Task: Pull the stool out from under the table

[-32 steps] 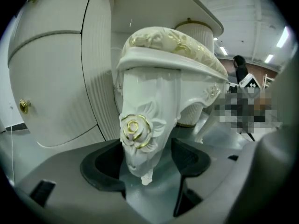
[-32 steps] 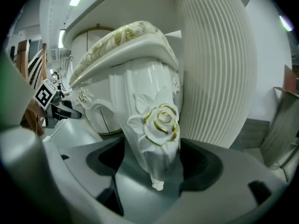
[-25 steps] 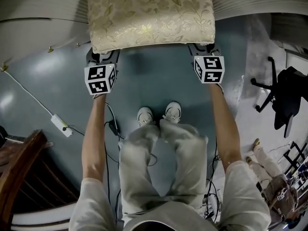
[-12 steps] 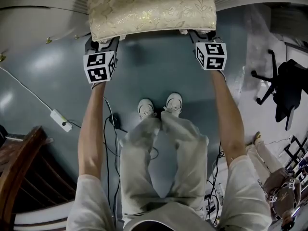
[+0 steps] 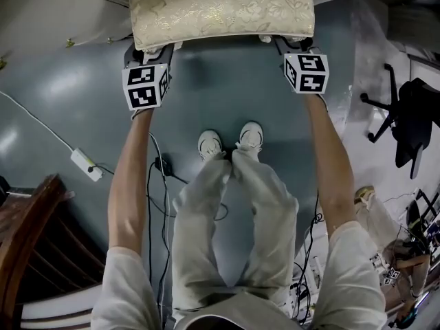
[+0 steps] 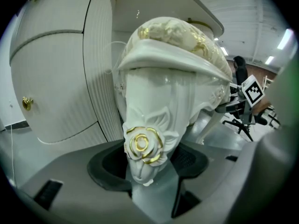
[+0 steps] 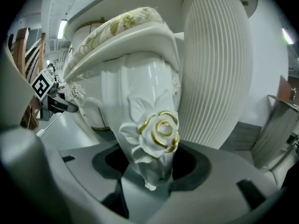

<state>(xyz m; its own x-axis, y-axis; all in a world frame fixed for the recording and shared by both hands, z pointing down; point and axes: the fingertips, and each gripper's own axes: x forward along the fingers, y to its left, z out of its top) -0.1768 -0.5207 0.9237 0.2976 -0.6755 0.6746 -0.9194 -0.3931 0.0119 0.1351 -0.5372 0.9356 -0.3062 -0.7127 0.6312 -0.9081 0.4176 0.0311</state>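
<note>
Under the table (image 6: 187, 3) — stool's (image 5: 220, 9) far edge unseen

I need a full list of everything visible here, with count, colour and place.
stool: 1, cream-gold cushion, white legs, top centre
table: 1, white, behind the stool
power strip: 1, white, floor, left
cables: several, black, floor near the feet
office chair: 1, black, right
wooden furniture: 1, brown, lower left
shoes: 2, white, centre
left gripper: 1, grey, shut on a stool leg
right gripper: 1, grey, shut on another stool leg
</note>
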